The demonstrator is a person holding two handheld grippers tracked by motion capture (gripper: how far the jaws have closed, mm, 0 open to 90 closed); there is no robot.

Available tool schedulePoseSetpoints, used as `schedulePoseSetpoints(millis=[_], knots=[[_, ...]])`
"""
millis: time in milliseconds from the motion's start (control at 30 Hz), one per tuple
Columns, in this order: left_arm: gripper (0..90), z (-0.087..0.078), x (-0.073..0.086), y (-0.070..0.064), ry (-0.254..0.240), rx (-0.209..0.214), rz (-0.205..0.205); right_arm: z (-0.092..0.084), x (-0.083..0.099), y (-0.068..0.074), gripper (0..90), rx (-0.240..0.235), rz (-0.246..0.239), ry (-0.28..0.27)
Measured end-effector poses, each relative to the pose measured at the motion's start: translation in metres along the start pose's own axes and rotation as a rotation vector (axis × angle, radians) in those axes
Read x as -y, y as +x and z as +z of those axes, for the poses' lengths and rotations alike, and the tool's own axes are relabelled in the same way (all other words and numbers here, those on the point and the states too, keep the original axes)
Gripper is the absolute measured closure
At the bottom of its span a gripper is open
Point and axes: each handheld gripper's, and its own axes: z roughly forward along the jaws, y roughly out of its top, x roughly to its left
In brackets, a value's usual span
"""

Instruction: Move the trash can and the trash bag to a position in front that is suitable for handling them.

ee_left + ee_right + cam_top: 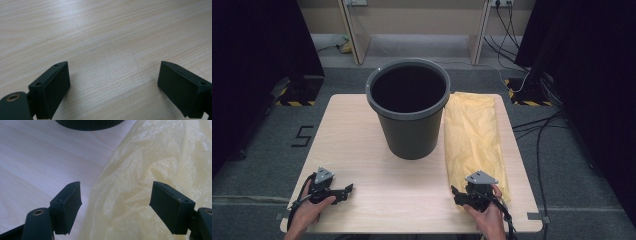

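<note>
Yellow plastic bag (472, 140), crinkled, flat along the 3 o'clock side of the pale wood tabletop (362, 145), touching the foot of the dark grey bin (408, 107) at centre. Right gripper (115, 202) at 5 o'clock, low over the bag's near end, jaws spread wide with film between them but not pressed. Left gripper (113, 85) at 7 o'clock, well apart from bag and bin, jaws released over bare wood. Hands (307, 212) behind each gripper at the near edge.

Left tool (113, 86) jaws wide apart, bare table (105, 32)
</note>
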Motion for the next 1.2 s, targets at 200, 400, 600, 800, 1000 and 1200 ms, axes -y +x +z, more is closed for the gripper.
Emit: schedulePoseSetpoints(millis=[200, 400, 600, 800, 1000, 1200], knots=[[9.9, 0.0, 0.0, 0.0, 0.0, 0.0, 0.0, -0.014, 0.017, 0.004, 25.2, -0.007, 0.012, 0.0], [9.8, 0.0, 0.0, 0.0, 0.0, 0.0, 0.0, -0.024, 0.039, 0.004, 25.2, 0.005, 0.04, 0.011], [9.3, 0.0, 0.0, 0.0, 0.001, 0.0, 0.001, -0.032, 0.055, 0.006, 24.3, 0.009, 0.032, -0.005], [7.3, 0.002, -0.001, -0.001, 0.006, -0.001, -0.001, -0.04, 0.067, 0.007, 23.1, 0.016, 0.032, -0.03], [6.8, 0.002, -0.002, -0.001, 0.007, -0.001, 0.001, -0.035, 0.074, 0.004, 23.3, 0.036, 0.06, 0.016], [6.8, 0.002, -0.002, -0.001, 0.008, -0.001, 0.001, -0.032, 0.076, 0.002, 23.0, 0.04, 0.061, 0.035]])
